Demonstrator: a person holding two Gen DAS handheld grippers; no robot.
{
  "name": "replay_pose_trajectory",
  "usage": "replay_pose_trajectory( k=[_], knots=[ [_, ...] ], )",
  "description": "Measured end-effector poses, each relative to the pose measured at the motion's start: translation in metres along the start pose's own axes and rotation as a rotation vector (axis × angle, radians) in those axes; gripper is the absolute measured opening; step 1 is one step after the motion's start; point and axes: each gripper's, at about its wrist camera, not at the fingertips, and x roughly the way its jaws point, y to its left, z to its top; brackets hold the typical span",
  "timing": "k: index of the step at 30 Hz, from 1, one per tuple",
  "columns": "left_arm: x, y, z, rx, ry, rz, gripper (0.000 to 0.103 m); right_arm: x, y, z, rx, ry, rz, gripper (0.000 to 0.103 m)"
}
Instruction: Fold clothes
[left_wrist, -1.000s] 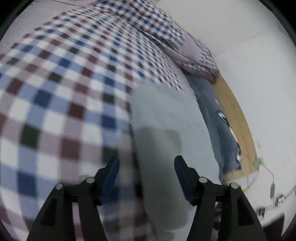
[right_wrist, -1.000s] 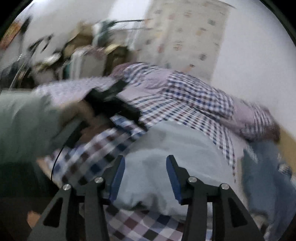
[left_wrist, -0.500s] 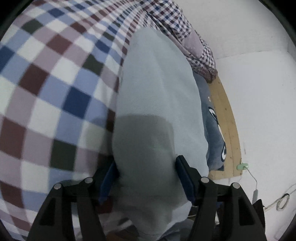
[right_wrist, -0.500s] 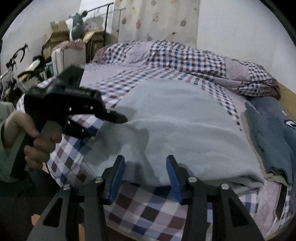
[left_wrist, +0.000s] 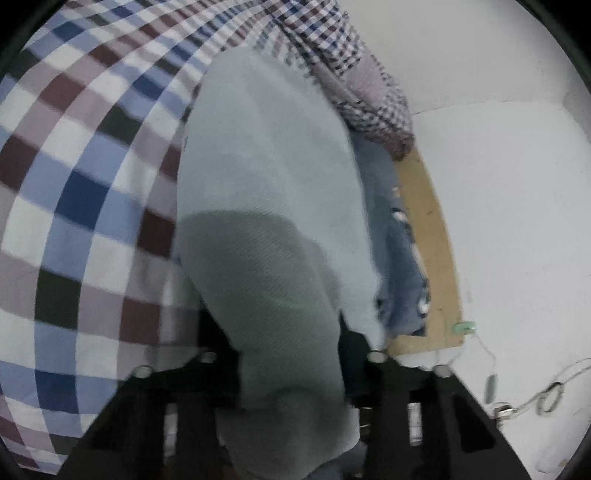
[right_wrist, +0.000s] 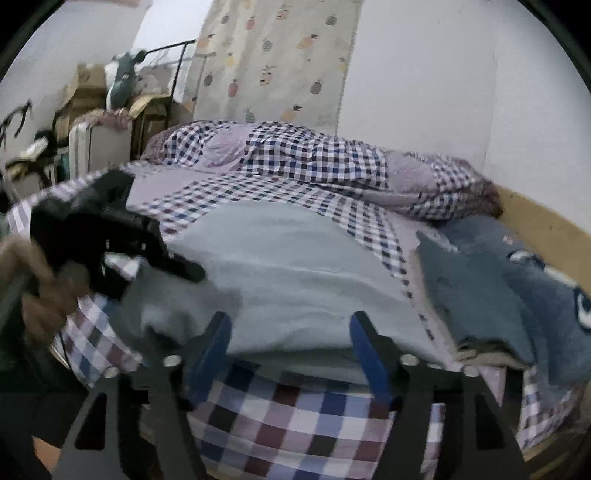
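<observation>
A light grey-blue garment (left_wrist: 273, 166) lies folded on the checked bed sheet (left_wrist: 74, 184). My left gripper (left_wrist: 288, 332) has its jaws closing on the garment's near end; bunched cloth fills the gap and hides the fingertips. In the right wrist view the same garment (right_wrist: 295, 266) spreads across the bed, and the left gripper (right_wrist: 177, 269), held by a hand (right_wrist: 40, 295), pinches its left edge. My right gripper (right_wrist: 290, 325) hovers at the garment's front fold with its jaws opening wide; the blue pads do not press the cloth.
Folded dark blue clothes (right_wrist: 498, 295) lie to the right of the garment. A rumpled checked quilt (right_wrist: 314, 158) fills the bed's far end. A wooden bed frame (left_wrist: 432, 240) edges the right side, with cables (left_wrist: 535, 398) on the floor. A suitcase and clutter (right_wrist: 92, 140) stand far left.
The left jaws have narrowed around the garment's end after sliding onto it. The right jaws have spread wider and drawn closer to the garment's front fold.
</observation>
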Motion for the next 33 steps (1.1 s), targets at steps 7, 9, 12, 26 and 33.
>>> replay_pose_trajectory(
  k=[7,9,12,26,33],
  knots=[
    [-0.012,-0.017,0.021,-0.004,0.011,-0.139,0.025,0.015,0.025,-0.017,-0.272,-0.003,-0.109,0.080],
    [-0.012,-0.018,0.024,-0.020,0.018,-0.167,0.025,0.024,0.031,-0.023,-0.375,-0.006,-0.144,0.080],
    [-0.005,-0.022,0.030,-0.026,0.029,-0.183,0.025,0.038,0.038,-0.032,-0.509,-0.011,-0.203,0.080],
    [-0.005,-0.006,0.022,-0.043,0.047,-0.199,0.025,0.109,0.019,-0.056,-0.781,-0.012,-0.331,0.092],
    [-0.005,-0.016,0.032,-0.080,0.037,-0.242,0.025,0.103,0.030,-0.052,-0.759,-0.060,-0.255,0.092]
  ],
)
